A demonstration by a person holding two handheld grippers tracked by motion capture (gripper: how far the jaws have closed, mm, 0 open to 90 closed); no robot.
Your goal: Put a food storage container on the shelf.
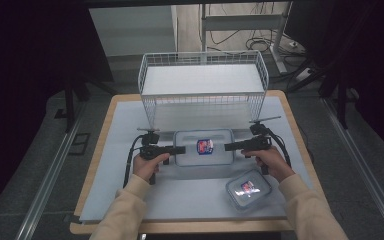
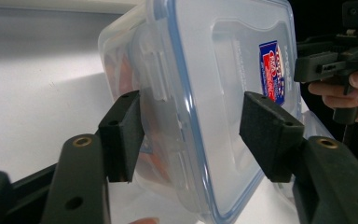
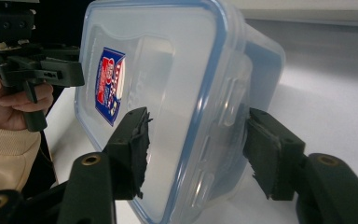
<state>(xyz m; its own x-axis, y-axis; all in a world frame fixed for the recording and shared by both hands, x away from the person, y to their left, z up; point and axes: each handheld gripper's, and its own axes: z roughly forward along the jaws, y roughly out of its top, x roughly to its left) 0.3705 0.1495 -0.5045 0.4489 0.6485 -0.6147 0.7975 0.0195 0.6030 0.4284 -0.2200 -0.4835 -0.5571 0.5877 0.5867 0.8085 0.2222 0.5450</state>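
- Large clear container (image 1: 203,147) (blue-edged lid, red-and-blue label): mid-table, just near of the white wire basket (image 1: 203,80).
- Left gripper (image 1: 180,149): at the container's left end, jaws spread either side of its latch, not clamped.
- Right gripper (image 1: 228,146): at the right end, jaws likewise spread.
- Smaller lidded container (image 1: 248,189): near right, apart, beside the right forearm.

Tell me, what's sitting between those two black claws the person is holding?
A clear lidded container with a red-and-blue label lies between the left claw and the right claw, one at each short end, as the high view shows.
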